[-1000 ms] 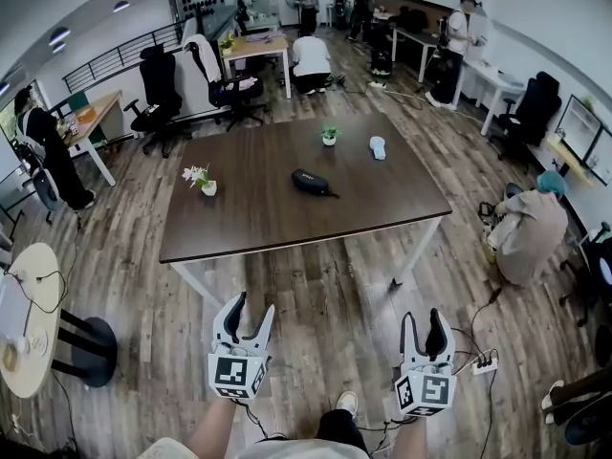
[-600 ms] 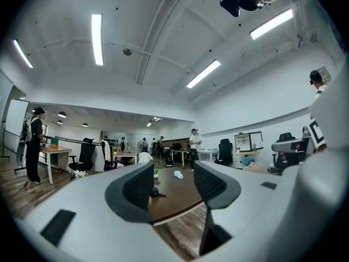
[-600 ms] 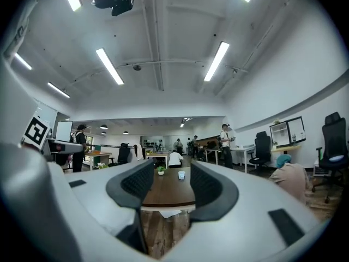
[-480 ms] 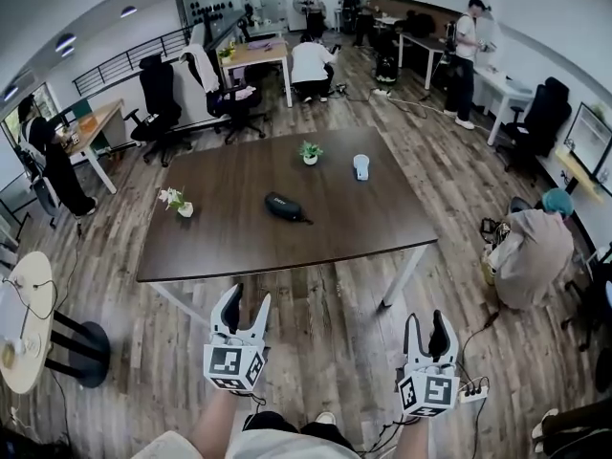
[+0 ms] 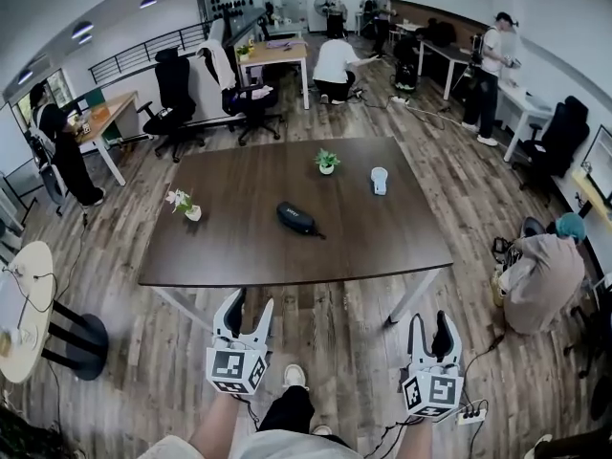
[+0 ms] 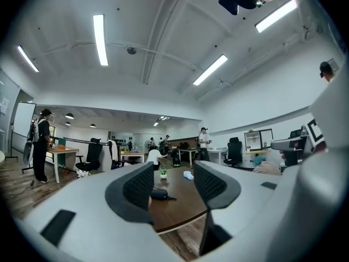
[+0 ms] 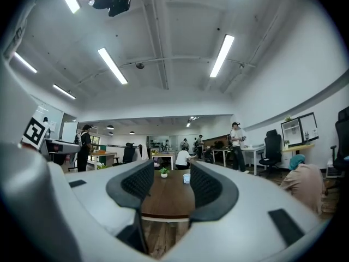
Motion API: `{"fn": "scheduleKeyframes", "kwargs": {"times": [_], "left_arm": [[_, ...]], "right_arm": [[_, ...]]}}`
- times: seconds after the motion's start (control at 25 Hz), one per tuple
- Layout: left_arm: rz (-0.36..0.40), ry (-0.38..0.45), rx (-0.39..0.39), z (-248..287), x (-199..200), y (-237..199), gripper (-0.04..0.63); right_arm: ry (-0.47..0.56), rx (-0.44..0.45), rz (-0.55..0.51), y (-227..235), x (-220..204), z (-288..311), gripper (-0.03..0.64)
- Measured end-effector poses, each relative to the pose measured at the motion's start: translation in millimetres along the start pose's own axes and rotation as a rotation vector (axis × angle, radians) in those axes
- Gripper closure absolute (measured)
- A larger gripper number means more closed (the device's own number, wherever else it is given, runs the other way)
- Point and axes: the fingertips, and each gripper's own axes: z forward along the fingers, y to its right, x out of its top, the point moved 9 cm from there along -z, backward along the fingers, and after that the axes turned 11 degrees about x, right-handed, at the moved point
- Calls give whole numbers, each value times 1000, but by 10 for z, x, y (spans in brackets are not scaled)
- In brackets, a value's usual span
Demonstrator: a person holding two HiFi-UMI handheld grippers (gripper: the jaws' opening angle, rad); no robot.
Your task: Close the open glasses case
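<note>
A dark oblong glasses case (image 5: 296, 218) lies near the middle of the brown table (image 5: 382, 247), with a short cord at its right end. From here I cannot tell how its lid stands. Both grippers hover level over the wooden floor, just short of the table's near edge. My left gripper (image 5: 251, 304) is open and holds nothing. In the left gripper view the case (image 6: 159, 193) shows far off between the open jaws of that gripper (image 6: 173, 187). My right gripper (image 5: 429, 321) is also open and holds nothing. In its own view this gripper (image 7: 170, 185) frames the table (image 7: 166, 198).
On the table stand a small potted plant (image 5: 327, 162), a white object (image 5: 380, 180) and a flower vase (image 5: 191, 210). A person crouches at the table's right (image 5: 545, 275). A round side table (image 5: 24, 304) is at the left, and a power strip (image 5: 469, 416) lies on the floor by my right gripper.
Both grippers have moved forward towards the table's near edge, so the table and the case sit closer. A shoe now shows between the grippers. Jaws look unchanged.
</note>
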Motion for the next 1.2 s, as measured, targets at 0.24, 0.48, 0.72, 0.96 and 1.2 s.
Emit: {"fn": "scheduleKeyframes", "kwargs": {"times": [0.24,0.48,0.72,0.96,1.2], "left_arm": [[-26,8,36,520,-107,-410,364],[-21,17,78,1066,-107,-973,364],[-36,8,126,1486,-158,-1489,364],[-47,1,146,1810,-207,-1800,365],[-52,-5,163,2098,-214,-1950,367]], "right_arm": [[-30,57,-24,-171,-45,831,407],[-39,121,-55,-409,12,1830,402],[-60,173,-73,-667,12,2590,400],[-46,219,-88,-875,49,3136,397],[-69,241,-94,-887,23,3534,396]]}}
